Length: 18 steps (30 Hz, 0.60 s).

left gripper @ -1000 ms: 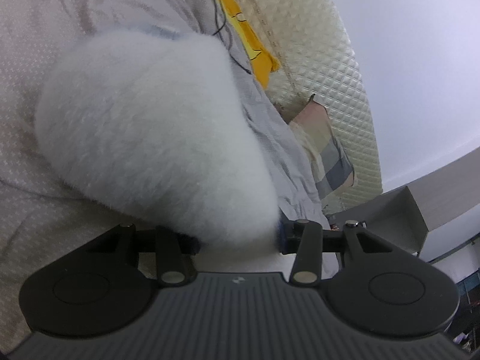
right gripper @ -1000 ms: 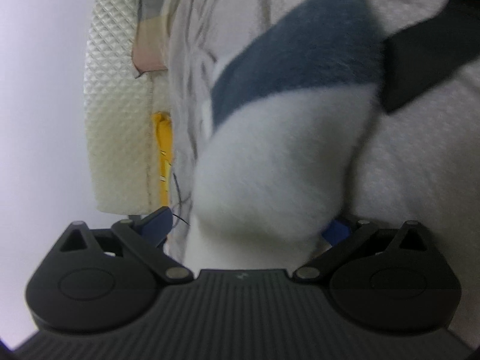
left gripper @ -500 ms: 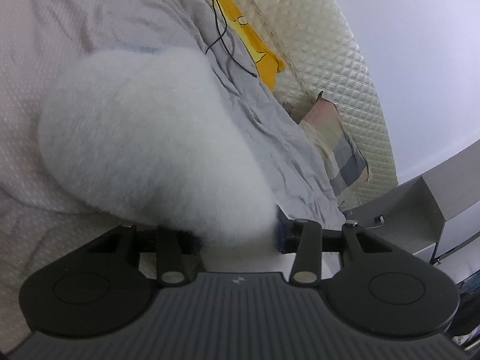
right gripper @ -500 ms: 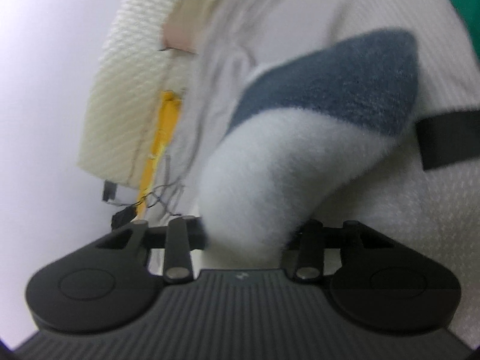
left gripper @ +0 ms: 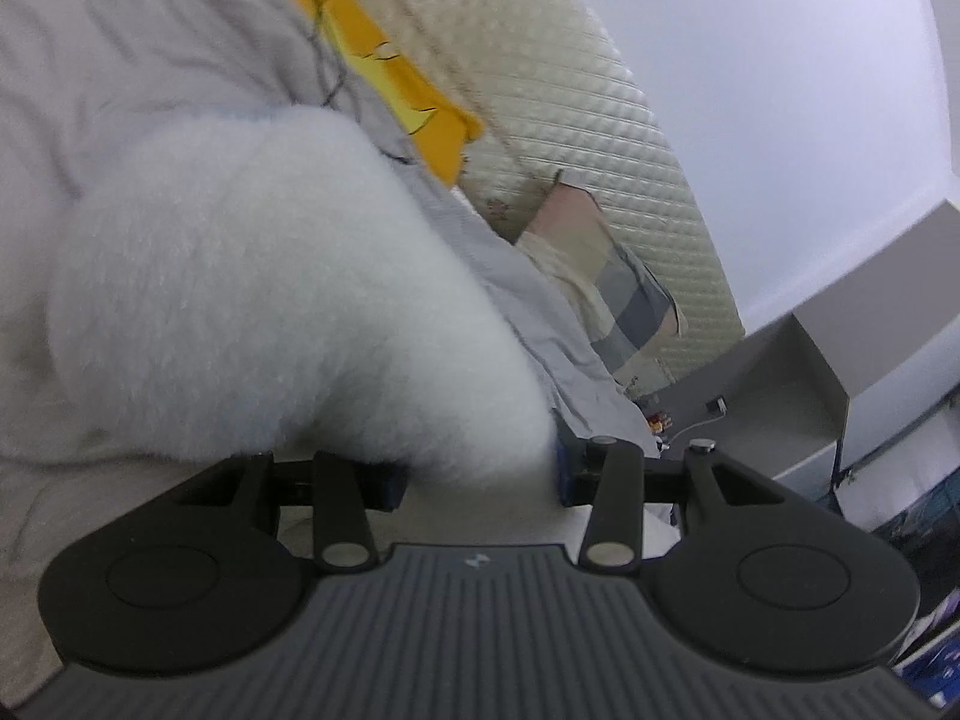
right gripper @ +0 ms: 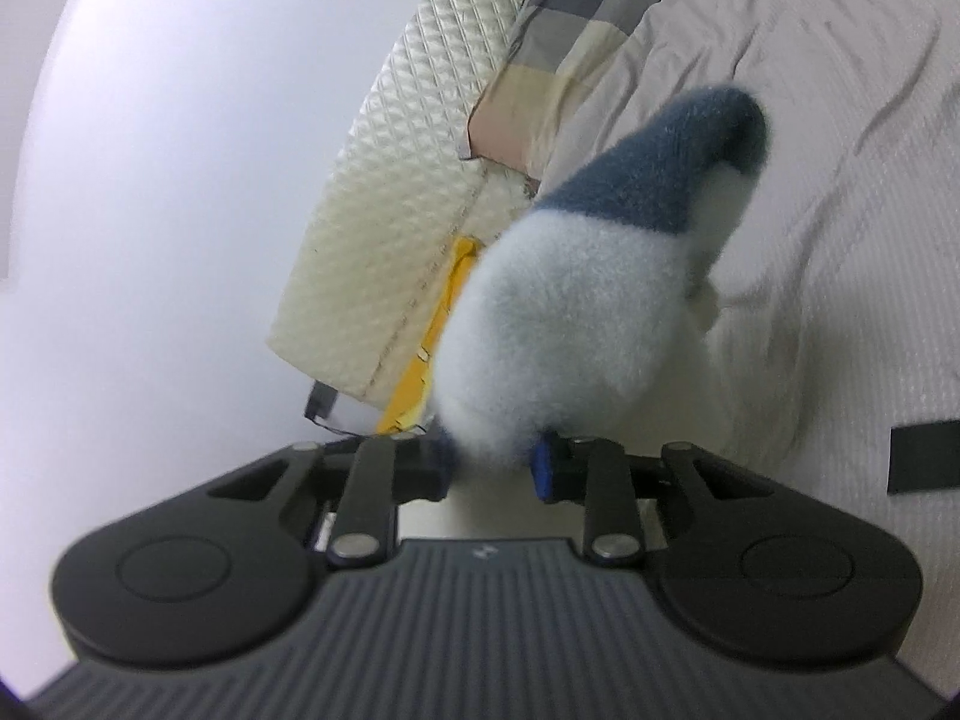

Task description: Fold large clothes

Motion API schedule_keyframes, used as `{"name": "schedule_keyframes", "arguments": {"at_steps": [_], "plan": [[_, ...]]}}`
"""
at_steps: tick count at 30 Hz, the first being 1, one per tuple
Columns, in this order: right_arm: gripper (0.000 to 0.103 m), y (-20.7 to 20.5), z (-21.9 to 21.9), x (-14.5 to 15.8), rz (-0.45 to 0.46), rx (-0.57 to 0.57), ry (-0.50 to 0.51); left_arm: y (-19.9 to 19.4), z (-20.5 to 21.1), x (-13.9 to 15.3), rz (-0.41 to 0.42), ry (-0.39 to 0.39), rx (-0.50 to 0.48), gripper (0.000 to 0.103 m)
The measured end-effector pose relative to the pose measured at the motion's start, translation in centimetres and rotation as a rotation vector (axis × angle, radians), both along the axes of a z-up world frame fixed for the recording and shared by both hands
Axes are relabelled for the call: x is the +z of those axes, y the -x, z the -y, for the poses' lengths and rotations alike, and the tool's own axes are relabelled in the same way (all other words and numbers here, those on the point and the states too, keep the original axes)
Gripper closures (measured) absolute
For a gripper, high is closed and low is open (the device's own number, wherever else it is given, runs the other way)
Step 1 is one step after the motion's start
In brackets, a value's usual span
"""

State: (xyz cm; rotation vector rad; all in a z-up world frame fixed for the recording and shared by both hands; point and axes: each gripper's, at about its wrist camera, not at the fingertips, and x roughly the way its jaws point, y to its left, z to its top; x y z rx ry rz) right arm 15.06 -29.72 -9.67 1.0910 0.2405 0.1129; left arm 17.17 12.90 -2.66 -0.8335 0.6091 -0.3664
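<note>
While both grippers grip the fluffy garment (left gripper: 270,300) above the bed (right gripper: 840,180) — left gripper (left gripper: 480,474) clamped, right gripper (right gripper: 492,468) fingers just closing on it — no fold shows; folding remains.

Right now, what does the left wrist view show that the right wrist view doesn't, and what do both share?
Only the left wrist view: a grey cabinet, and all-white fleece in the left gripper. Only the right wrist view: the fleece's blue-grey band, a black strap, and the right gripper, whose jaws have just been closing on fleece. Both: the fluffy garment, the yellow cloth, the checked pillow, the quilted headboard.
</note>
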Motion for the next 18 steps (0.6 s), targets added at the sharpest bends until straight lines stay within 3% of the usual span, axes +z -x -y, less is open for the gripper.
{"name": "schedule_keyframes", "arguments": {"at_steps": [10, 18], "plan": [[0.080, -2.5, 5.1, 3.8, 0.083, -0.058, 0.024, -5.0, 6.2, 3.7, 0.059, 0.009, -0.058, 0.054], [0.080, -6.9, 12.3, 6.4, 0.135, -0.106, 0.065, -13.2, 15.3, 5.5, 0.216, -0.033, -0.128, 0.054]]}}
